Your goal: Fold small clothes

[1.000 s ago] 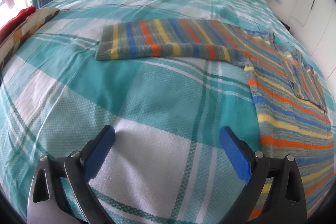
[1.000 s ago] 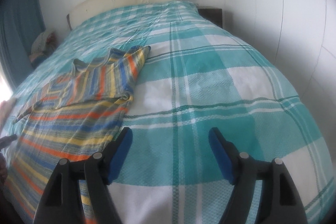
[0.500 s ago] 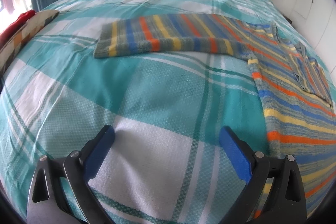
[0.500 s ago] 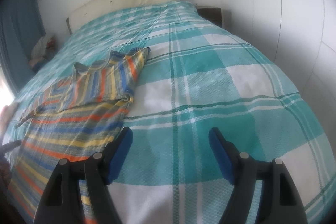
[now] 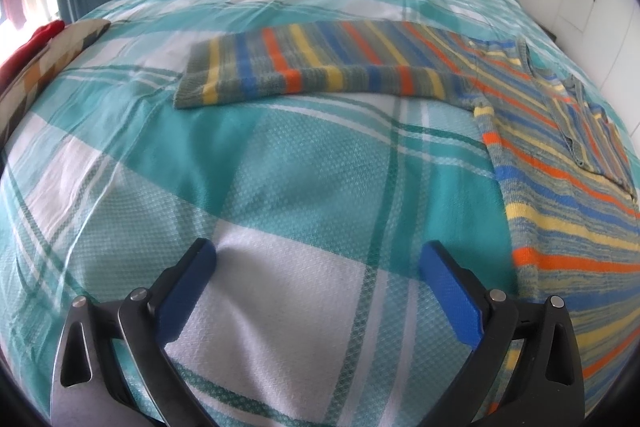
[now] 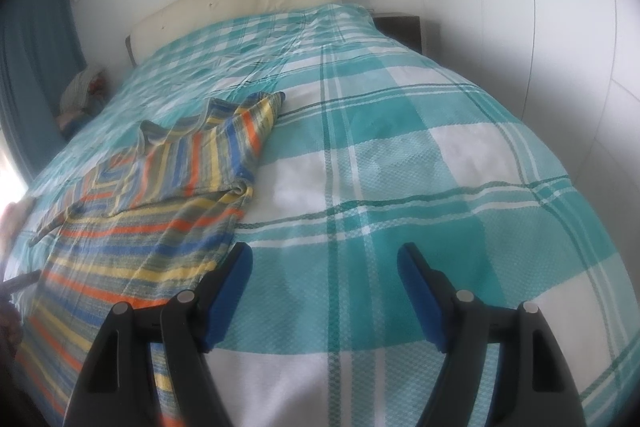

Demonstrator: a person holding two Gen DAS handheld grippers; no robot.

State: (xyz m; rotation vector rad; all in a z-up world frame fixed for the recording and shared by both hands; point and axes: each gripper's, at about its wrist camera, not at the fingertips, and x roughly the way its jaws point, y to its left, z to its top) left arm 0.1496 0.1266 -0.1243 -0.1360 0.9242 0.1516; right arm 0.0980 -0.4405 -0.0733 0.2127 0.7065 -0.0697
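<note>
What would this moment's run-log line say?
striped sweater: flat on plaid bedspread, one sleeve spread, other folded in | left gripper: open, empty | right gripper: open, empty

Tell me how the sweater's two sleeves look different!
The left sleeve lies stretched out flat on the bedspread; the right sleeve is folded in across the sweater's body. The left sleeve shows its whole length, the right sleeve only a folded flap. Both have the same orange, yellow and blue stripes.
</note>
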